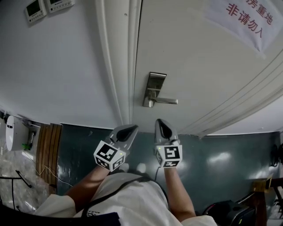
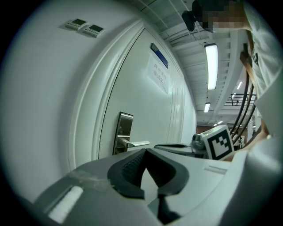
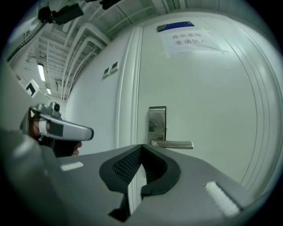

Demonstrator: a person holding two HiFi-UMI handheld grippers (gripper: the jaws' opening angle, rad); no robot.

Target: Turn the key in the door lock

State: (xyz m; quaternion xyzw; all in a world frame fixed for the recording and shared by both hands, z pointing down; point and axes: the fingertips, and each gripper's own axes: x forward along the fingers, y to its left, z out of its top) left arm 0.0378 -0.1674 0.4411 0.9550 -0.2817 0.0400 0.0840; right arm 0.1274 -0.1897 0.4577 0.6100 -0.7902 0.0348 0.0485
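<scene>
A silver lock plate [image 1: 155,84] with a lever handle [image 1: 165,101] sits on the white door [image 1: 199,66]. No key shows on it in any view. Both grippers hover side by side a little short of the door, below the handle in the head view. My left gripper [image 1: 129,129] is shut with nothing between its jaws; its own view has the lock plate [image 2: 124,131] ahead and the right gripper [image 2: 177,146] beside it. My right gripper [image 1: 161,125] is also shut and empty, pointing at the handle [image 3: 174,144] just beyond its fingertips, with the plate [image 3: 157,121] above.
The white door frame [image 1: 118,66] runs left of the lock. A paper notice [image 1: 245,17] with red print hangs on the door, and two wall control panels [image 1: 36,9] are at upper left. Wooden slats [image 1: 46,143] and a black bag [image 1: 230,214] sit on the dark floor.
</scene>
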